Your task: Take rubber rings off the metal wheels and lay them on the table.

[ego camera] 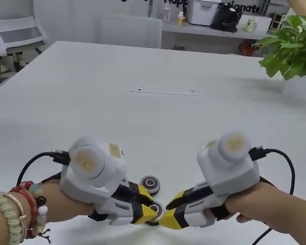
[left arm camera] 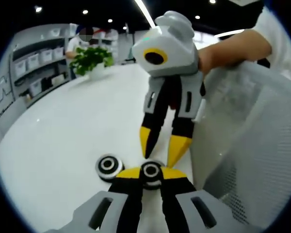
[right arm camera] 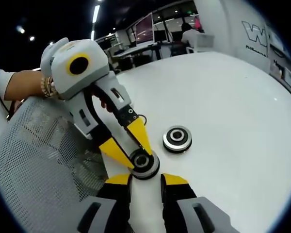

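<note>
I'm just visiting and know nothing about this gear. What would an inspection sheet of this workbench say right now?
Surface: white table, smooth and clean.
Job's things: two round metal wheels with black rubber rings; gripped wheel at the table's near edge, free wheel lying beside it.
Clutter: thin pale strip mid-table.
Grippers: left claw shut on the gripped wheel; right claw open, tips close to it.
Cables: black cable trailing from each gripper.
Surroundings: green potted plant, white chair.
</note>
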The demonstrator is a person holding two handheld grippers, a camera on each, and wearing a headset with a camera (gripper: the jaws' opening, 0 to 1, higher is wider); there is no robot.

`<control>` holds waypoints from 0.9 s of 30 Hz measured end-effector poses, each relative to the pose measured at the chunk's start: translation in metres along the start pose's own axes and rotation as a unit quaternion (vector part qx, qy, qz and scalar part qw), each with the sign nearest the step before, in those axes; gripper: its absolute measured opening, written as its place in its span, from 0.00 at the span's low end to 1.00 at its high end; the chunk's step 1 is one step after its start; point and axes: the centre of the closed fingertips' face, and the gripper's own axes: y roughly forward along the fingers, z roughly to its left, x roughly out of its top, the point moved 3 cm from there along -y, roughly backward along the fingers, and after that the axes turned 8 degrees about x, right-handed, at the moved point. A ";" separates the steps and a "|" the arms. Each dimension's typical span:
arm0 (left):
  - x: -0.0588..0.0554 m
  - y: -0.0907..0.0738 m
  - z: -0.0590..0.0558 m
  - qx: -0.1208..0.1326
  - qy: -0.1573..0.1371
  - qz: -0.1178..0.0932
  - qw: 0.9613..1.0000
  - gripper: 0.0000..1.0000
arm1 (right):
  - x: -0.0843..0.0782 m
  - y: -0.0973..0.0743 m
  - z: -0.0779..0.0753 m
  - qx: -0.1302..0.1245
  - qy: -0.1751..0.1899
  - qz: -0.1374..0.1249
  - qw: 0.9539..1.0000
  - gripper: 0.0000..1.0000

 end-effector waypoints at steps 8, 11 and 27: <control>-0.001 0.000 0.000 0.001 -0.008 -0.007 1.000 0.14 | 0.000 0.005 0.000 -0.006 -0.039 0.003 0.999 0.23; -0.001 0.000 -0.001 0.001 -0.009 -0.007 1.000 0.14 | -0.001 0.006 0.000 -0.010 -0.057 0.011 0.998 0.22; -0.001 0.000 -0.001 0.004 0.006 -0.003 1.000 0.14 | -0.004 0.001 -0.003 -0.023 -0.102 0.033 0.994 0.02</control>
